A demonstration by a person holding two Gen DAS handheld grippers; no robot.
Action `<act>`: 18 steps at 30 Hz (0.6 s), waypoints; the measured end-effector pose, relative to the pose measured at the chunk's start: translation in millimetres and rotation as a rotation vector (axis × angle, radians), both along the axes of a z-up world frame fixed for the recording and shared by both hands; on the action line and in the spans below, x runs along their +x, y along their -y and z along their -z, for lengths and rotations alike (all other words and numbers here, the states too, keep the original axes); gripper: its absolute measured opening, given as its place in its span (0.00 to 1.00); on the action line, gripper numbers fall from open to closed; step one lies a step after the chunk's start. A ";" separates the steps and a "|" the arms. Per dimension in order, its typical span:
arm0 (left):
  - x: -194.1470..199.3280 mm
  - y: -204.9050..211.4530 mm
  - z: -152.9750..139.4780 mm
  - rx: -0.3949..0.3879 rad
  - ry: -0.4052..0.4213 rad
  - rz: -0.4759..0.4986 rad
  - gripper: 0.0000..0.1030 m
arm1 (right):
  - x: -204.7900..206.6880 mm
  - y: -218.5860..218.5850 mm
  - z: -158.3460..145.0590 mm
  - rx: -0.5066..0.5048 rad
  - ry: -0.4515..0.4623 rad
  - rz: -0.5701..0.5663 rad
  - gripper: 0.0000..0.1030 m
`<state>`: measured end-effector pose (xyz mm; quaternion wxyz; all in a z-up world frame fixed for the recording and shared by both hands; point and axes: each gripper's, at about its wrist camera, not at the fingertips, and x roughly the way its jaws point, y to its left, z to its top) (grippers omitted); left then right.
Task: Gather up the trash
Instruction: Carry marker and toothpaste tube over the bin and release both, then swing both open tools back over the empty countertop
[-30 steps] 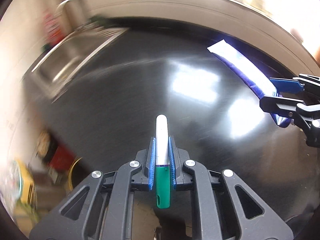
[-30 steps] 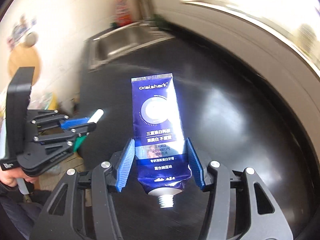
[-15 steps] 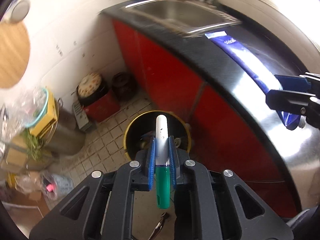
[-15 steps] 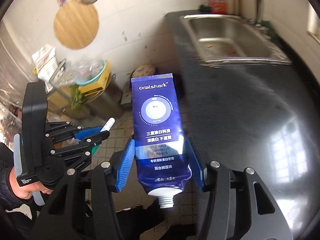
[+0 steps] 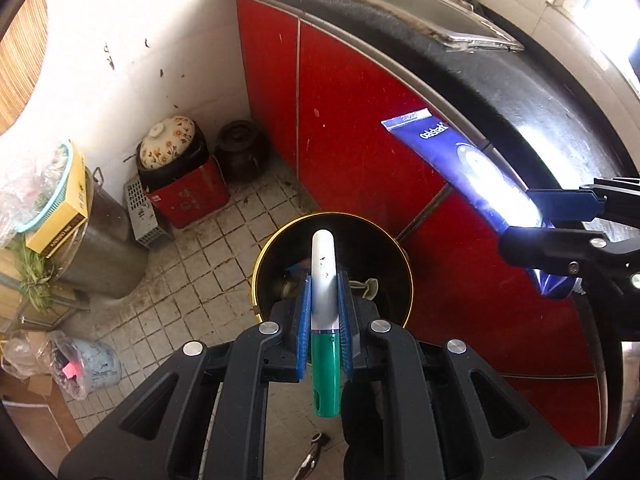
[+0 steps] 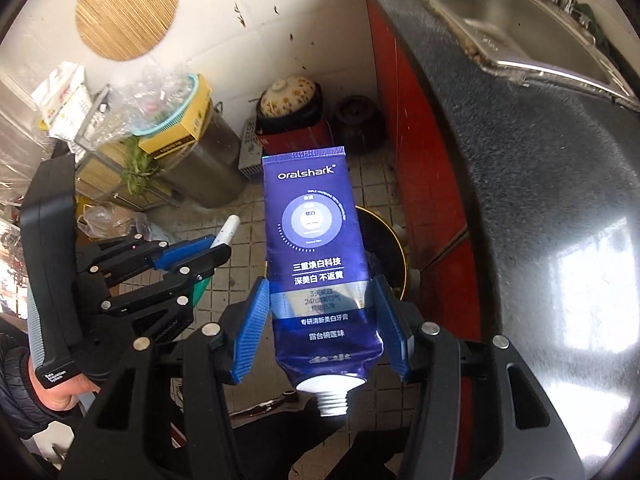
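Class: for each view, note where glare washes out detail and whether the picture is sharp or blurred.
Left wrist view: glare bleaches the tube near the right gripper; pen sharp. Right wrist view: window glare on the counter; tube's print sharp.

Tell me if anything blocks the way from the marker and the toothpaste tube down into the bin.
Nothing visible does. The left tool holds the marker right above the open bin, with only air between. The right tool holds the toothpaste tube off to the side, near the bin's rim, also unobstructed.
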<state>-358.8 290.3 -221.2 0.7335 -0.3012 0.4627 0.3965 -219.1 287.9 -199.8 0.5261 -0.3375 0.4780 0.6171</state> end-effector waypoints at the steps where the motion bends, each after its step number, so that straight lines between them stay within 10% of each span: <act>1: -0.6 -3.0 3.1 -0.008 0.009 0.000 0.12 | 0.1 -3.9 2.4 -0.006 0.002 0.002 0.51; 4: -0.8 -10.8 13.2 -0.055 0.044 0.019 0.27 | -0.4 -12.6 8.0 -0.029 -0.002 0.009 0.63; 5: 0.6 -11.8 16.4 -0.065 0.032 0.031 0.65 | 0.3 -14.7 8.2 -0.032 -0.007 0.016 0.66; 6: 1.1 -9.5 14.9 -0.029 0.010 0.035 0.79 | 0.8 -16.4 7.2 -0.027 -0.008 0.019 0.68; 18: -0.2 -7.5 0.9 0.009 0.012 0.025 0.79 | 9.6 -14.1 -7.2 -0.004 -0.036 0.013 0.72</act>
